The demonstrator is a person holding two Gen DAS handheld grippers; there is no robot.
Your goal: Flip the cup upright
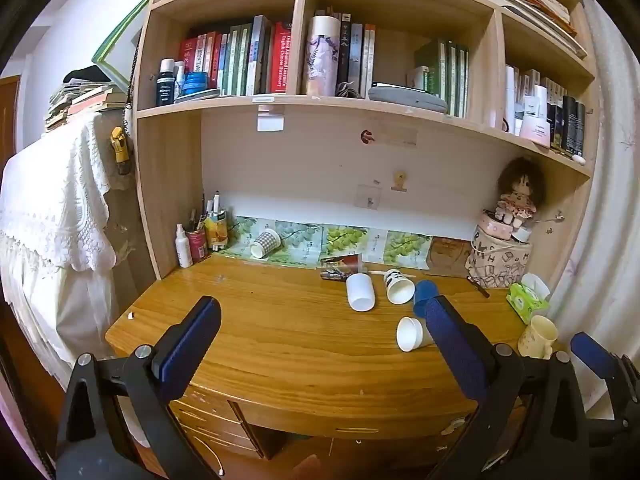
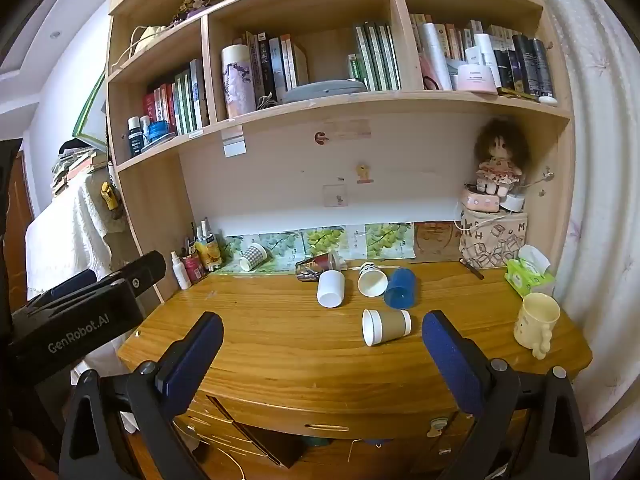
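Observation:
Several cups lie on their sides on the wooden desk (image 2: 280, 344). A brown-sleeved paper cup (image 2: 386, 327) lies nearest, mouth to the left; it also shows in the left wrist view (image 1: 412, 333). Behind it lie a white cup (image 2: 331, 288), a patterned paper cup (image 2: 372, 278) and a blue cup (image 2: 400, 288). A checked cup (image 2: 253, 257) lies at the back left. My right gripper (image 2: 322, 344) is open and empty, held before the desk's front edge. My left gripper (image 1: 322, 328) is open and empty, at the same distance.
A cream mug (image 2: 536, 322) stands upright at the desk's right end, by a green tissue pack (image 2: 528, 276). Bottles and pen holders (image 2: 198, 260) stand at the back left. A printed bag with a doll (image 2: 494, 236) sits back right. Bookshelves hang above.

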